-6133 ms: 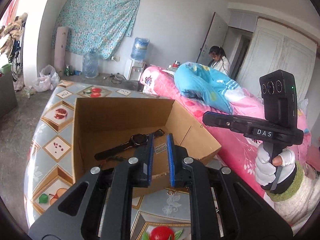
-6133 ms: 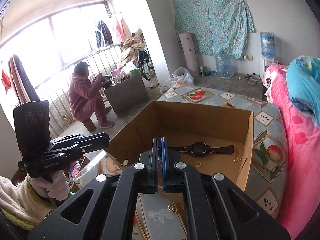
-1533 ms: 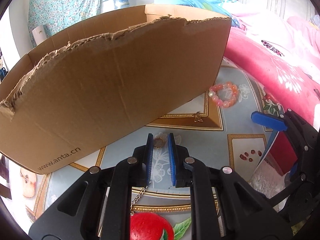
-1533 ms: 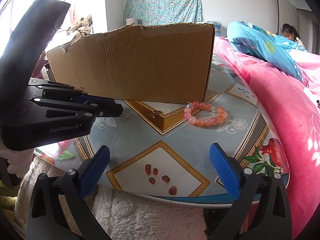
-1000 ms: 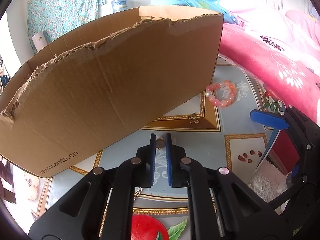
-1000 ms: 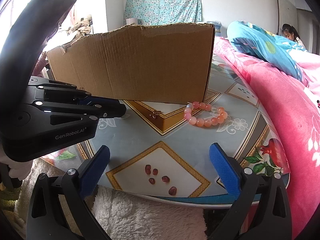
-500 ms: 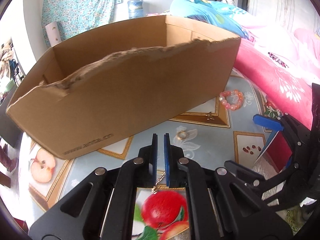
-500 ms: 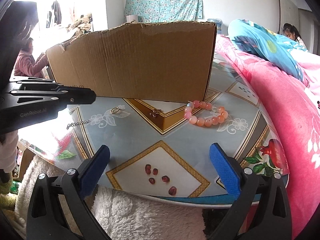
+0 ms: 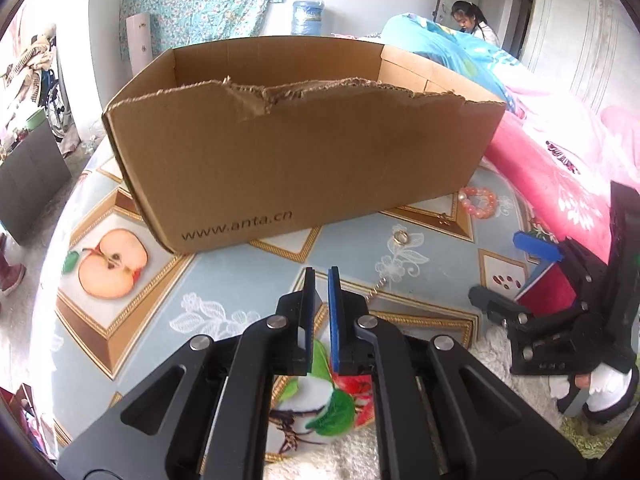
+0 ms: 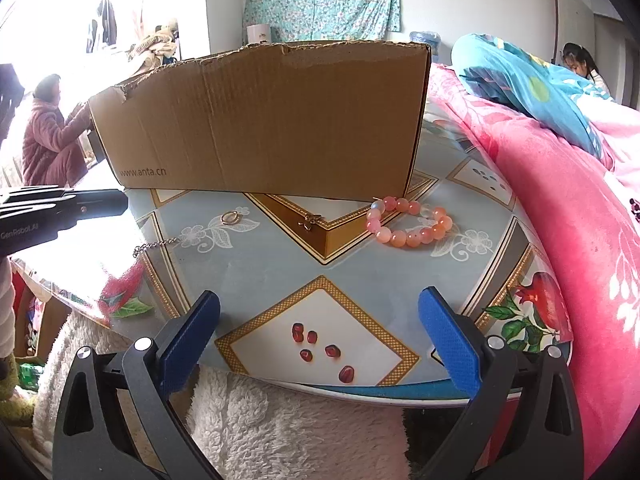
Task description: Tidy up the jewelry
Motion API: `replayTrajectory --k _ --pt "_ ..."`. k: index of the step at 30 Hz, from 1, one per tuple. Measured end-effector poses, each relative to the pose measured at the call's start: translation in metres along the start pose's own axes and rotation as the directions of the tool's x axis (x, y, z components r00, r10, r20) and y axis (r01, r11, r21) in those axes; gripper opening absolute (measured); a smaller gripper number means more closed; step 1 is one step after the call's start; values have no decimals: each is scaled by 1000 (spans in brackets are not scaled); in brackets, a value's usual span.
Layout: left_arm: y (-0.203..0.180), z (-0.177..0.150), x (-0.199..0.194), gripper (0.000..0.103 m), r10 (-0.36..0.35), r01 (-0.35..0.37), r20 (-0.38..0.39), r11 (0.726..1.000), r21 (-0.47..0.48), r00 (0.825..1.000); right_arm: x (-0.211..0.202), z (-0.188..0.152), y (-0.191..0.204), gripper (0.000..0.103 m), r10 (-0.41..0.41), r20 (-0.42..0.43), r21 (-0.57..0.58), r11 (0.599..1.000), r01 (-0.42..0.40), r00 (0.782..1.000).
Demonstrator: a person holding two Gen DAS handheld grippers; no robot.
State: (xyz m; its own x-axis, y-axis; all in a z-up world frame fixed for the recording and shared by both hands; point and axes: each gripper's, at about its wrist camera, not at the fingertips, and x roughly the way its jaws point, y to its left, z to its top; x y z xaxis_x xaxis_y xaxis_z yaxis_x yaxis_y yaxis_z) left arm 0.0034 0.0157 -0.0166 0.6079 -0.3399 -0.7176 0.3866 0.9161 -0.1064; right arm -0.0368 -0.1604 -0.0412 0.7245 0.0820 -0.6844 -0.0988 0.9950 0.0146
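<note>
A torn cardboard box (image 9: pixel 304 152) (image 10: pixel 272 120) stands on the patterned table (image 10: pixel 280 264). In front of it lie a gold ring (image 9: pixel 400 237) (image 10: pixel 229 217), a thin chain (image 9: pixel 376 289) (image 10: pixel 156 246), a small gold pendant (image 10: pixel 308 222) and a pink bead bracelet (image 9: pixel 478 204) (image 10: pixel 408 220). My left gripper (image 9: pixel 318 276) (image 10: pixel 122 202) hovers above the table, left of the chain and short of the ring, shut with nothing visible between its blue pads. At the table's near edge my right gripper (image 10: pixel 320 298) is wide open and empty, well short of the bracelet.
A bed with a pink blanket (image 10: pixel 560 220) borders the table on the right. One person (image 10: pixel 48 136) sits at the far left; another person (image 9: pixel 470 20) is at the back right. White fleece (image 10: pixel 280 420) lies under the right gripper.
My left gripper has drawn back from the ring, risen and rolled, and now sees over the box's torn edge. The ring and chain stay on the table. The right gripper has not moved.
</note>
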Motion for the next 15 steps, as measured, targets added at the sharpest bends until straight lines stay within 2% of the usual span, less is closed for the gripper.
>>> replayTrajectory --k 5,7,9,12,15 --pt "0 -15 -7 10 -49 49 -1 999 -9 999 -9 20 3 93 89 51 -6 996 -89 995" --pt "-3 -20 -4 12 -68 67 -17 998 -20 998 -5 29 8 86 123 41 -19 992 -122 992" --pt "-8 -24 1 12 -79 78 -28 997 -20 996 3 36 11 72 153 18 -13 988 -153 988" --pt "-13 -25 8 12 -86 85 -26 996 -32 996 13 42 11 60 183 -10 11 983 -183 983" --pt "-15 -21 14 12 -108 107 -21 993 -45 994 16 43 9 55 187 -21 30 982 -186 982"
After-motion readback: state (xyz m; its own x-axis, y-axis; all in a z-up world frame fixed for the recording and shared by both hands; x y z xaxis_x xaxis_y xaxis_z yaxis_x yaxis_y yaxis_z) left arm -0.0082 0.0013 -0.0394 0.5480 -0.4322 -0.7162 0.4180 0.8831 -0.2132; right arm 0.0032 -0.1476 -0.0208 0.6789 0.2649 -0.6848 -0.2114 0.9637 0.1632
